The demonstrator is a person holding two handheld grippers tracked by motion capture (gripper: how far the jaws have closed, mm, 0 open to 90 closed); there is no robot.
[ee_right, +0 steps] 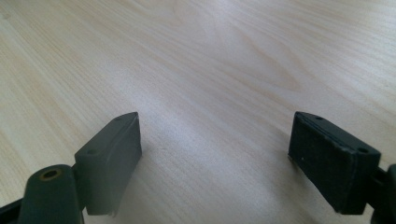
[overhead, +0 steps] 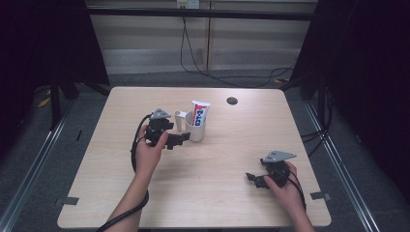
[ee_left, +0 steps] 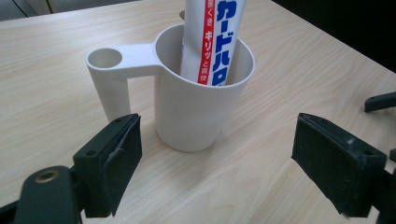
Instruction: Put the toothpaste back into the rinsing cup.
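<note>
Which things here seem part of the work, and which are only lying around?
Likely part of the work:
white cup
toothpaste tube standing in it
left gripper, open, facing the cup

Only around:
right gripper, open over bare table
dark round spot
floor cables

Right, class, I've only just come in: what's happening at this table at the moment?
A person sits at a wooden table with tongs in each hand. The left tongs are open and aimed at a white cup, jaws either side of it but not touching. A toothpaste tube stands upright in the cup, which has a hollow tubular handle. The right tongs are open too, low over bare tabletop, well away from the cup. Nothing is gripped.
</note>
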